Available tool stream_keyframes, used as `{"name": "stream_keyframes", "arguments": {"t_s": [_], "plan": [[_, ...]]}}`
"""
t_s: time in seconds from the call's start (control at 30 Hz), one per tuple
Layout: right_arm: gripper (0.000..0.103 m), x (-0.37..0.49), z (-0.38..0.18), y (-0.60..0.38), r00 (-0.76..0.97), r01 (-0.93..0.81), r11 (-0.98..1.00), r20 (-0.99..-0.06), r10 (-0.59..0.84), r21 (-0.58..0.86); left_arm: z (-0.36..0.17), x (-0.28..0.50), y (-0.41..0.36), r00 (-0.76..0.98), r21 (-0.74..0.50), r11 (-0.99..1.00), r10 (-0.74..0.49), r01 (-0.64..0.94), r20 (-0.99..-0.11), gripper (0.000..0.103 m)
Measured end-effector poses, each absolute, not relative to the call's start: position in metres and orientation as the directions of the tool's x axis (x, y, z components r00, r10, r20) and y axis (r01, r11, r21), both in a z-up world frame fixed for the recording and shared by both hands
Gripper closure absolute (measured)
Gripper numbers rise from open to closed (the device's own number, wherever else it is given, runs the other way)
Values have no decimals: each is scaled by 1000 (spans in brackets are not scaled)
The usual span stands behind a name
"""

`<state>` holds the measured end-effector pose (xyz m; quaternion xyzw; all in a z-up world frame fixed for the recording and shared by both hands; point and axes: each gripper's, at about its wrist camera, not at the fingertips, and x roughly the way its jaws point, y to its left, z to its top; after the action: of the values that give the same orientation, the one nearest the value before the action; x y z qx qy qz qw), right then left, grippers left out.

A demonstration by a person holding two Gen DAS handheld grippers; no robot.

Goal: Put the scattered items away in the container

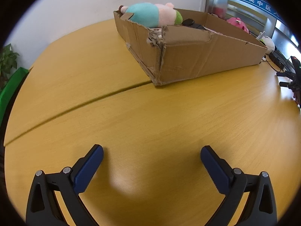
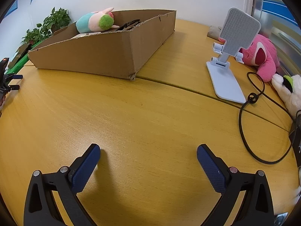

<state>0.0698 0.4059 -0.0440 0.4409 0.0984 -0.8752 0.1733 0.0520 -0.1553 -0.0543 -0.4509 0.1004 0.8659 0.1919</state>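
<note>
A torn cardboard box [image 1: 188,60] [image 2: 97,56] stands on the yellow wooden table [image 1: 150,116]. Inside it lie a pastel plush toy [image 1: 152,15] [image 2: 96,21], a dark object [image 1: 191,23] and a white flat item [image 2: 86,35]. My left gripper [image 1: 151,150] hovers open over bare tabletop, well short of the box. My right gripper [image 2: 148,150] is also open above bare wood, nothing between its fingers. A white phone stand [image 2: 228,56], a pink plush [image 2: 263,56] and a white plush [image 2: 289,92] lie to the right.
A black cable loop [image 2: 244,124] trails near the right table edge. The other gripper shows at the frame edges [image 1: 293,79] [image 2: 7,81]. Green plants [image 2: 47,26] stand behind the box by the white wall. A seam [image 1: 75,105] crosses the tabletop.
</note>
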Motion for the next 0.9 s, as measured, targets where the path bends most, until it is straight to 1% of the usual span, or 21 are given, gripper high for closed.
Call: {"name": "stream_keyframes", "arguments": {"t_s": [0.3,0.9], "plan": [[0,66,-42,401,-548,408,-913,-805,-229,-18,-51,39,-165,-514,-1,-882,276,-471,-812,0],[0,67,-42,404,-547,411,-912,-805,-232,-16,-52,39,-165,-515,0,-882,275,-472,-812,0]]}}
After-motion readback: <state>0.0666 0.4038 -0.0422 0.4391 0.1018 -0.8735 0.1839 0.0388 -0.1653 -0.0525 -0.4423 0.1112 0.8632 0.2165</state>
